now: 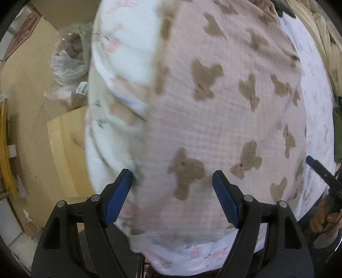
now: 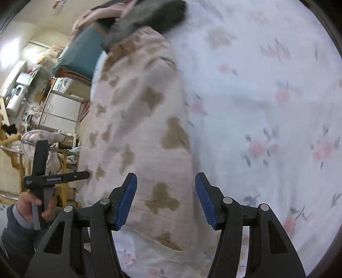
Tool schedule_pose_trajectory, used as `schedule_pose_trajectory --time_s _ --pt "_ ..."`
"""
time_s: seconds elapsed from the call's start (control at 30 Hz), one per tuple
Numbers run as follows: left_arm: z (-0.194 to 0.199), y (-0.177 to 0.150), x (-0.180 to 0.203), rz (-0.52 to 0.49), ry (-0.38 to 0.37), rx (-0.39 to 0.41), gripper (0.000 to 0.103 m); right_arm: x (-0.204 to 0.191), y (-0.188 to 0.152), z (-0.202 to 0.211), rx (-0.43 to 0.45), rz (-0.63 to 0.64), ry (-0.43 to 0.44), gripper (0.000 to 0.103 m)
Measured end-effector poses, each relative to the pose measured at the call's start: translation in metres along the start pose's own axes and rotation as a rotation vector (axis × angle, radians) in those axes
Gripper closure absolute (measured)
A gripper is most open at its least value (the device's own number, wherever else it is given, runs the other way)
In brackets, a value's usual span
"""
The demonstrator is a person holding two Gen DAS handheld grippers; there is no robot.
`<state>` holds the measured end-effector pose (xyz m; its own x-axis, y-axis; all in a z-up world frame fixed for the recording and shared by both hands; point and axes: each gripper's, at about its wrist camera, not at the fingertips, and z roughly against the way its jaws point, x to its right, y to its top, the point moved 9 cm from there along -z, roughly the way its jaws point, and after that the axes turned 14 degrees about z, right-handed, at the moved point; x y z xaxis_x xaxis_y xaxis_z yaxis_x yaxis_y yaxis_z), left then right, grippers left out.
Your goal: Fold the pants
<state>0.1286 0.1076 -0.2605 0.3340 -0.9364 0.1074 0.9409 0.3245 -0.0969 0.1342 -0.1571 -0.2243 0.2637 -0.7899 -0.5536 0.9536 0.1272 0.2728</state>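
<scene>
The pink pants [image 1: 213,119] with brown bear prints lie spread on a white floral bedsheet [image 1: 119,55]. My left gripper [image 1: 172,184] is open and empty, its blue pads just above the pants near their lower edge. In the right wrist view the pants [image 2: 139,136] run as a long strip along the bed's left side on the sheet [image 2: 267,107]. My right gripper [image 2: 165,188] is open and empty over the strip's near end. The right gripper's tip also shows at the right edge of the left wrist view [image 1: 320,169].
Left of the bed are a wooden floor, plastic bags [image 1: 68,57] and a pale wooden board [image 1: 64,145]. A dark grey garment [image 2: 149,15] and a teal cushion [image 2: 81,53] lie at the strip's far end. The left gripper and hand [image 2: 40,184] show at lower left.
</scene>
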Motion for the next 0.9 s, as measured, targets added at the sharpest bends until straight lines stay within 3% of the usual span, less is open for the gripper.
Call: schedule_pose_trajectory --time_s 0.07,0.13,0.3,0.37,0.4,0.43,0.53,0.63,0.9 --pt "-0.004 -0.005 0.003 -0.013 0.023 0.010 0.031 0.001 -0.011 -0.011 -0.051 -0.017 0.021 0.043" --pt "-0.005 -0.009 0.005 -0.006 0.041 0.025 0.041 -0.005 -0.023 -0.021 -0.091 -0.029 0.071 0.043" --pt "0.006 -0.013 0.002 0.033 0.049 0.086 0.082 -0.026 -0.026 -0.034 -0.090 0.014 0.059 0.043" --pt "0.012 -0.015 0.001 0.021 0.052 0.109 0.089 -0.032 -0.025 -0.038 -0.079 0.006 0.070 0.059" --pt "0.017 -0.017 0.004 -0.006 0.071 0.128 0.092 -0.036 -0.025 -0.040 -0.088 0.005 0.087 0.089" --pt "0.020 -0.019 0.005 -0.039 0.097 0.150 0.093 -0.040 -0.026 -0.042 -0.091 0.010 0.090 0.100" --pt "0.028 -0.023 0.009 -0.067 0.097 0.173 0.099 -0.054 -0.016 -0.029 -0.032 0.055 0.072 0.101" --pt "0.051 -0.032 0.009 -0.027 -0.018 0.172 0.102 -0.065 0.000 0.007 0.061 0.039 0.117 0.102" --pt "0.171 -0.079 0.037 -0.037 -0.354 0.284 0.102 -0.110 0.012 0.156 0.309 0.150 0.207 0.102"
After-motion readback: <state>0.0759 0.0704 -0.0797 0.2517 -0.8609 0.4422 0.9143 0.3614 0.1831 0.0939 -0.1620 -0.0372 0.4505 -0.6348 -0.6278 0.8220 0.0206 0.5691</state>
